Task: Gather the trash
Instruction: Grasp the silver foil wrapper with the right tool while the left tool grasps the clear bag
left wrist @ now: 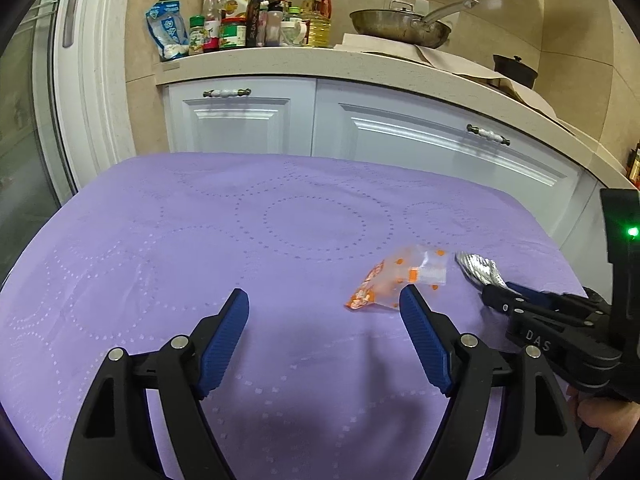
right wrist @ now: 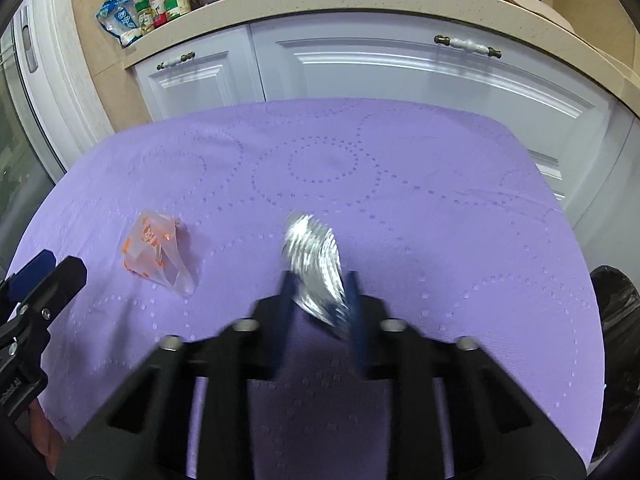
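1. Only the right wrist view shows the black-lined bin (right wrist: pixel 614 320) at the table's (right wrist: pixel 400 152) right edge.
2. The right gripper (right wrist: pixel 320 292), angled down, has its fingers clamped on the silver foil wrapper (right wrist: pixel 314 256).
3. The left gripper (left wrist: pixel 324 300) hangs wide open and empty, the orange-printed clear wrapper (left wrist: pixel 396 280) lying by its right finger.

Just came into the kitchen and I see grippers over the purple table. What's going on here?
A person is clearing trash off the purple tablecloth with two handheld grippers. The right gripper is shut on a crumpled silver foil wrapper. The left gripper is open, its fingertip right next to a clear orange-printed wrapper that lies on the cloth, not yet picked up. A black-lined bin sits at the table's right edge.
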Tool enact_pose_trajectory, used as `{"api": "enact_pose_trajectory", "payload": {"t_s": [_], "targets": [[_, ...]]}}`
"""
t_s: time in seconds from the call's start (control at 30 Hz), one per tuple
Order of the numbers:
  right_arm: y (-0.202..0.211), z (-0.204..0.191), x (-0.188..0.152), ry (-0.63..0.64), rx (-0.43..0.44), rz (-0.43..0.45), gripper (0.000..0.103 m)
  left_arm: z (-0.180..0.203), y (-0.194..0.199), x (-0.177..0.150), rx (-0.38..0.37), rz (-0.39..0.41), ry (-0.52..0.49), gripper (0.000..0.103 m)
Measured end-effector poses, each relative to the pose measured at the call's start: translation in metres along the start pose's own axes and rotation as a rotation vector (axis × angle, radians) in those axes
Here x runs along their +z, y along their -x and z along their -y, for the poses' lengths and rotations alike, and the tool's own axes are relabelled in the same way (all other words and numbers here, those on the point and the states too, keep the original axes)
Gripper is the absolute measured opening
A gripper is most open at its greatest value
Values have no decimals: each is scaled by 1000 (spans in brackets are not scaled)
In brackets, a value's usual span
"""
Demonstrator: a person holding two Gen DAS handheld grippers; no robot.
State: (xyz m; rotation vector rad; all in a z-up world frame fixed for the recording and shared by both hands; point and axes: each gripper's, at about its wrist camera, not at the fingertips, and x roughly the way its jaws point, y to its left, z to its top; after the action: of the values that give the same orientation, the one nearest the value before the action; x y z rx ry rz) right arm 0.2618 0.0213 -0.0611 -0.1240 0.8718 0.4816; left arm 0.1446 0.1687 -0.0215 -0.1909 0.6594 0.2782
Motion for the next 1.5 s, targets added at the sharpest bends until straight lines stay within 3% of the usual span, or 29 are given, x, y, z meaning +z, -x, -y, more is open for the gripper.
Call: {"api": "enact_pose_trajectory", "payload": {"t_s": [0.5, 0.67, 0.83, 0.87, 0.9, 1.5], "targets": [[39, 38, -12, -80, -8, 108, 18, 49, -22, 11, -61, -8, -111, 80], [45, 48, -15, -93, -6, 116, 18, 56, -39, 11, -61, -70, -135, 48], [46, 53, -18, -101, 2, 117, 18, 53, -40, 10, -63, -80, -125, 36], [47, 53, -19, -99, 3, 116, 18, 54, -40, 10, -62, -79, -128, 15], [47, 53, -20, -100, 4, 117, 18, 54, -40, 10, -60, -81, -132, 8], [66, 56, -32, -111, -5, 159, 18, 36, -10, 0, -45, -24, -108, 5]]}}
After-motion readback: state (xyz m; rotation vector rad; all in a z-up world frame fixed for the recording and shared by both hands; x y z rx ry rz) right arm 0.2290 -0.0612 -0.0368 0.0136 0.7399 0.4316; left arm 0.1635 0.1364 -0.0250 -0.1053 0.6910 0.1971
